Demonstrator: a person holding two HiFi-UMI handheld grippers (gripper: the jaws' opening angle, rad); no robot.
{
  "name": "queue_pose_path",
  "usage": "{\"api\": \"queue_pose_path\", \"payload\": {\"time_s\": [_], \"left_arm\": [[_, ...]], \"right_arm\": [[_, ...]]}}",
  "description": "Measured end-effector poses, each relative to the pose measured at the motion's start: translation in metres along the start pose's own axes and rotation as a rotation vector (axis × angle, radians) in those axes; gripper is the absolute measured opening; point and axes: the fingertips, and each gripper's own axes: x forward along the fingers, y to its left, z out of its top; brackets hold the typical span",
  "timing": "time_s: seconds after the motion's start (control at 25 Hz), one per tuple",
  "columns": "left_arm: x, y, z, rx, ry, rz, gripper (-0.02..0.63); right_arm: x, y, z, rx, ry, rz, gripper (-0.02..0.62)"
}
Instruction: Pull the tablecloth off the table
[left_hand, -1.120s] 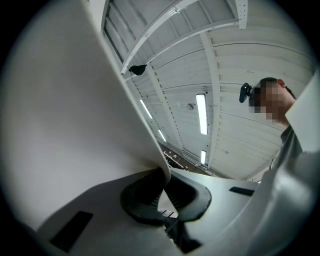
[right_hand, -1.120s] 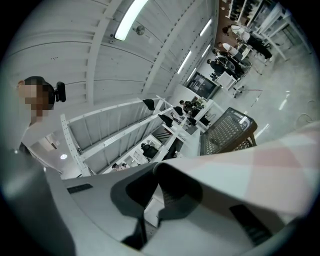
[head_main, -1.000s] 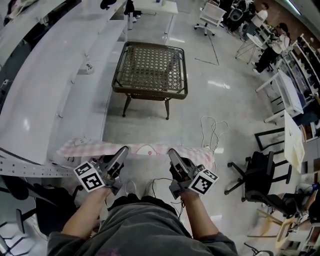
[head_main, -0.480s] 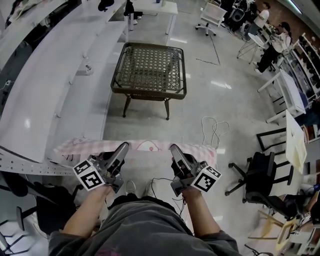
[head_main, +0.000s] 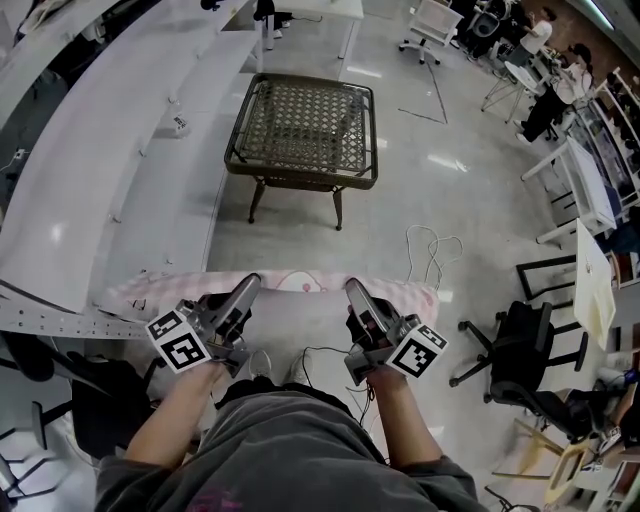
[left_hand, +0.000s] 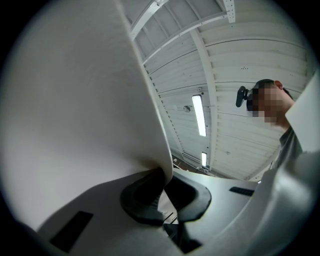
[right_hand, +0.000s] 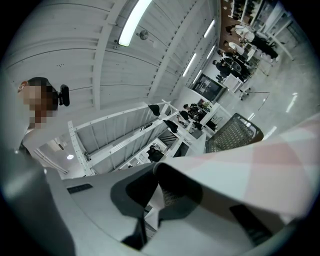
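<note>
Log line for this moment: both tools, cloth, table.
left tool: shut on tablecloth | right tool: shut on tablecloth | tablecloth: stretched between tools, apart from wicker table | wicker table: uncovered

open floor (head_main: 420, 215) ahead, wicker table (head_main: 303, 125) beyond

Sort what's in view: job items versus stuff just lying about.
Job: tablecloth, clamped in left claw and right claw; table, cloth already off it.
Lying about: cable on the floor; black chair; white bench.

Matt cloth tablecloth (head_main: 310, 288); woven wicker table (head_main: 303, 125) (glossy floor (head_main: 420, 190)).
</note>
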Motion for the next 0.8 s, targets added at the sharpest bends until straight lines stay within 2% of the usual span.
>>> {"api": "queue_pose_path", "payload": {"time_s": [0.16,0.8], "left_arm": [[0.020,-0.008,0.000,0.007,0.001,0.006,0.000],[0.022,-0.006,-0.001,0.006,-0.003,0.014,0.000]], "right_arm": [[-0.006,-0.007,0.019,0.001,0.000,0.004,0.005],[-0.005,-0.011,0.018,0.006,-0.001,0.001,0.005]]}}
